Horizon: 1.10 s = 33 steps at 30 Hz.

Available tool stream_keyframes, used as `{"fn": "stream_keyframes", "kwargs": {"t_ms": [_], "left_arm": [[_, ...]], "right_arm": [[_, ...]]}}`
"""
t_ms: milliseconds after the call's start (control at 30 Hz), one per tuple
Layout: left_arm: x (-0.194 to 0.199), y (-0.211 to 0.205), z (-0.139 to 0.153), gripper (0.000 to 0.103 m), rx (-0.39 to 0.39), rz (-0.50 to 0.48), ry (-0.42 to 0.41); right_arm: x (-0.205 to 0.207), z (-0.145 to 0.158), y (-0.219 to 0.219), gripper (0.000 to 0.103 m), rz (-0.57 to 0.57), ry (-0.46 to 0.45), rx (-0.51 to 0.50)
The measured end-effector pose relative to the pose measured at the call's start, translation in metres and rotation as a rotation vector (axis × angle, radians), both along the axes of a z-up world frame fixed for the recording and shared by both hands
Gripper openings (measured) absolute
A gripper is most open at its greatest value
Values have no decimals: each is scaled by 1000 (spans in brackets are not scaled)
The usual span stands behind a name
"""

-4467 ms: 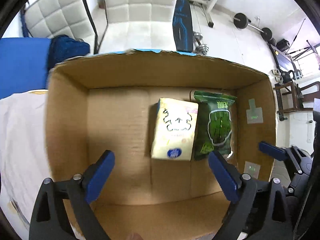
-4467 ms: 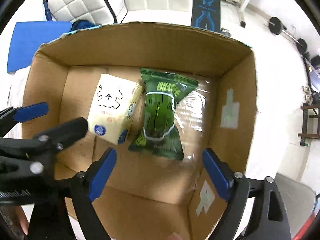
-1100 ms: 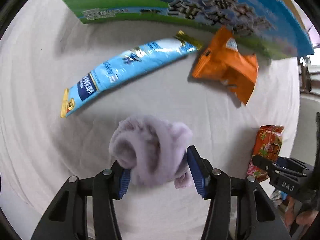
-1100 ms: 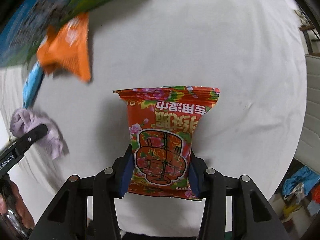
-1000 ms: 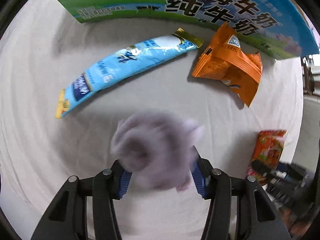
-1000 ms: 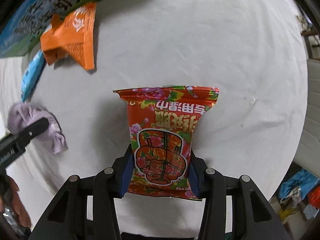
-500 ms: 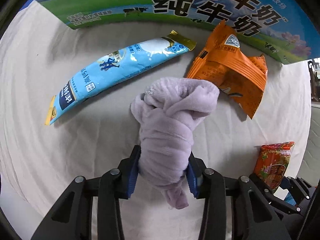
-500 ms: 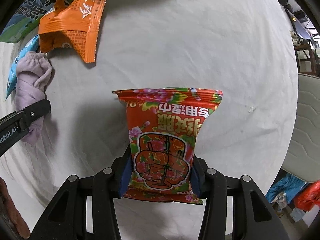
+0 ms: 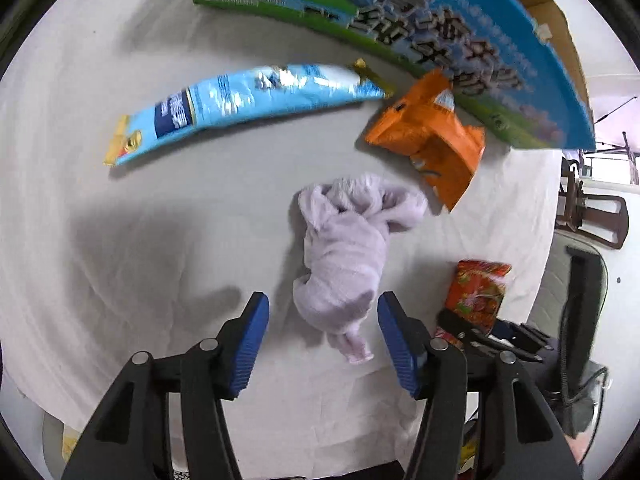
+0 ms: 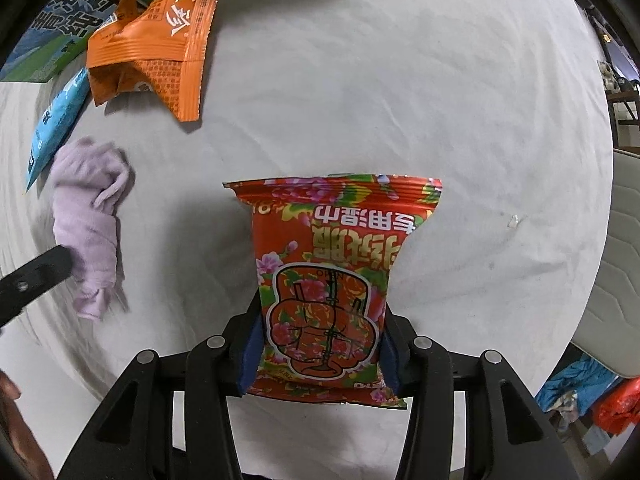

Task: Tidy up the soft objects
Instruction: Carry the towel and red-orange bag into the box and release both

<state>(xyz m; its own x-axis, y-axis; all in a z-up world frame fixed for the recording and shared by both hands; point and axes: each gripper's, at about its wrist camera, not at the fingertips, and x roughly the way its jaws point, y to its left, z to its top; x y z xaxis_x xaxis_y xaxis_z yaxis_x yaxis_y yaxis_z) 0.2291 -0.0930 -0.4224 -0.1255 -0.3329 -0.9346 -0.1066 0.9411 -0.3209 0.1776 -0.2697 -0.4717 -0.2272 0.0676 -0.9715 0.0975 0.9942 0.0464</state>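
The left gripper [image 9: 322, 332] is standing wide apart, its 2 blue pads flanking the lower end of a bundled lilac cloth [image 9: 348, 254] without pressing it; the cloth is lying loose on the white sheet [image 9: 180, 248]. The right gripper [image 10: 318, 346] is clamping a red flowered packet [image 10: 332, 276] by its lower part, the packet sitting between both pads. Its printing is reading upside down in the right wrist view: large white Chinese characters along the top band and the small word "OPEN" above a drawn outline in the middle.

Beyond the cloth, an orange packet [image 9: 430, 142] is lying just beside it, with white Chinese characters showing in the right wrist view [image 10: 160, 36]. A long light-blue packet [image 9: 240, 104] with gold ends is stretching to the left of it, carrying a dark blue label too blurred to read. Behind both, a blue-and-green carton [image 9: 400, 28] is resting on the sheet, printed with big dark Chinese characters that the motion blur is smearing and a block of fine print I cannot read.
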Motion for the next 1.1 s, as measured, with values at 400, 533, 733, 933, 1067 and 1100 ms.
{"fn": "stream_keyframes", "kwargs": {"t_ms": [400,533,733,933,1067,1100], "left_arm": [[-1,-80,-32,37,257,-256,-71],[-14,-80,-22,34,249,-208,-98],[-24,-77,44,34,208,-139,-237],[-2,-62,126,34,182,-120,-389],[21,-39,175,34,156,-101,-472],[30,-26,187,34,152,-99,-486]], "right_arm": [[17,-2,-9,50,-36,0,-15],[15,2,-9,47,-19,-18,-23],[14,51,-1,47,13,-107,24],[33,135,5,47,64,-264,61],[51,180,8,47,85,-348,85],[58,192,9,47,88,-374,93]]}}
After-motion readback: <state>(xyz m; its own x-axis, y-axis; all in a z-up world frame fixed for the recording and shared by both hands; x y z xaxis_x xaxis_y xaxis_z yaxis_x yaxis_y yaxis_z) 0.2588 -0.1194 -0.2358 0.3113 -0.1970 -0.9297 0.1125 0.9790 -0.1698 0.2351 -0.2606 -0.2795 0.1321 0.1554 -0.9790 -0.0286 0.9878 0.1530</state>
